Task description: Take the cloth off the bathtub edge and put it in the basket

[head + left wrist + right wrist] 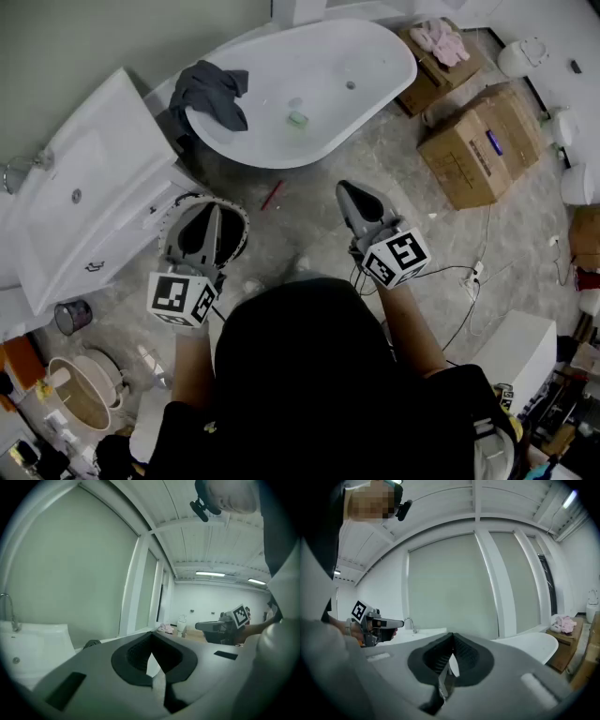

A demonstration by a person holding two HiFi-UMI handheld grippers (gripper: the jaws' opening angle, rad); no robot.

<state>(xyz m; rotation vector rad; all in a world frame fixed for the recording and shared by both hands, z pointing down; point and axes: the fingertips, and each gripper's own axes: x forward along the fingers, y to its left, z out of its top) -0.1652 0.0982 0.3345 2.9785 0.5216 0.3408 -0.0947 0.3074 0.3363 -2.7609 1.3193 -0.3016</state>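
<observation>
The left gripper (213, 216) has its jaws pressed together with nothing between them; seen from above, it is over the round basket (241, 228) on the floor. The right gripper (345, 191), at its 3 o'clock, is likewise closed and empty. The dark grey cloth (211, 94) lies draped over the rim of the white bathtub (356, 56), at 12 o'clock from the left gripper and well apart from both. A white sink (84, 187) stands at 9 o'clock and cardboard boxes (478, 141) at 2 o'clock
</observation>
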